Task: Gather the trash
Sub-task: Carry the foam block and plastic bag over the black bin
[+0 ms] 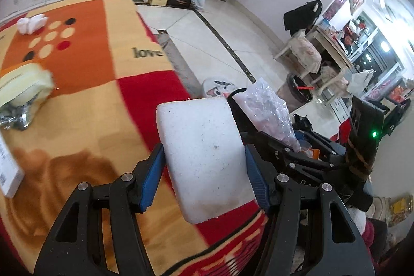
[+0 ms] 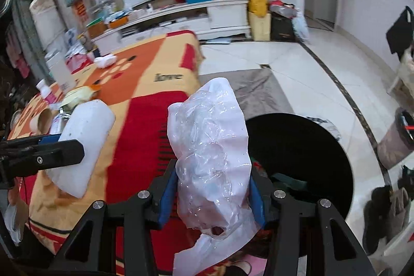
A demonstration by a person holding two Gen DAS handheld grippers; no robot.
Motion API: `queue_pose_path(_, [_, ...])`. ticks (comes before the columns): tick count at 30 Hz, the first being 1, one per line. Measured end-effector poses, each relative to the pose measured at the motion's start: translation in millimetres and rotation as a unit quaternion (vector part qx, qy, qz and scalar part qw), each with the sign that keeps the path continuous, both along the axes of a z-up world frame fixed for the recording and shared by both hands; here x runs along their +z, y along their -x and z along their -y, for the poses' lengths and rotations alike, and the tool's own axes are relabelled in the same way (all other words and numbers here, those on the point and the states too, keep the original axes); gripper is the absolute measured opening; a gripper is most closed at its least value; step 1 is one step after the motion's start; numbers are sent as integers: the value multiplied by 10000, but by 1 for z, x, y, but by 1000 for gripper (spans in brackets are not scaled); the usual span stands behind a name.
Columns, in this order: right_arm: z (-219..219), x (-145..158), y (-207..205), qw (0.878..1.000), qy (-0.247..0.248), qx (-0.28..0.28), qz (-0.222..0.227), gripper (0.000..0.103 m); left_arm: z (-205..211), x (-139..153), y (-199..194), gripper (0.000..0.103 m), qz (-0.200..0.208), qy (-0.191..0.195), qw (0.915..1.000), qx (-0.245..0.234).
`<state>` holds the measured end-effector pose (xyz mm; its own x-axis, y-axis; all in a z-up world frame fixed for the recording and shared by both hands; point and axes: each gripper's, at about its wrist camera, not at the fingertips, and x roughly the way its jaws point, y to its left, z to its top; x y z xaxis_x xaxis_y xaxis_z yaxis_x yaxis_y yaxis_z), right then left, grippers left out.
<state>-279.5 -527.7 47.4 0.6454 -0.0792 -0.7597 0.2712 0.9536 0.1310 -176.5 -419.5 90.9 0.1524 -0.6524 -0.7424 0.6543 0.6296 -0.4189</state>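
Pale floor tiles [image 2: 297, 64] spread past a surface [image 1: 85, 100] covered in a blanket checked orange, red and cream, with "love" printed on one cream square.

From the left wrist view, the left claw [image 1: 204, 172] is clamped on a white foam block [image 1: 201, 151], its blue pads [image 1: 152, 177] pressed to the block's two sides. The block is held above the blanket's near corner. Just beside the block, on its right, stands the right claw's crumpled plastic [image 1: 269, 107]. Far from the block, toward the blanket's far left edge, lie a white wad [image 1: 31, 22], a cream sponge [image 1: 23, 84] with metal bits against it, and a white box [image 1: 7, 167] at the frame edge.

From the right wrist view, the right claw [image 2: 212, 185] is clamped on the same clear-and-white plastic [image 2: 209, 151], which rises between the pads and hangs below them. Just right of the plastic and behind it gapes a black bin [image 2: 305, 146]; the plastic sits over the bin's left rim, where bin meets blanket. Left of the plastic, the foam block [image 2: 82, 144] shows edge-on in the left claw's black arm.

A white cabinet [image 2: 196, 14] loaded with clutter runs along the far wall beyond the blanket.
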Motion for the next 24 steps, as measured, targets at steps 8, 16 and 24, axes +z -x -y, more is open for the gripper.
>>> queue_pose_path(8, [45,-11,19,9977,-76,-654,-178,48,43,-9,-2,60,-336,131,9991,-244])
queue_pose_path(16, [68,-21,33,9943,-127,-1021,-292,61,82,-24,-4,62,-626,319,9968,-386])
queue_pose_path(24, [88,-24,45,9899,-236,-1353,-342,77,102,-37,-4,73,-818,399,9942,-572])
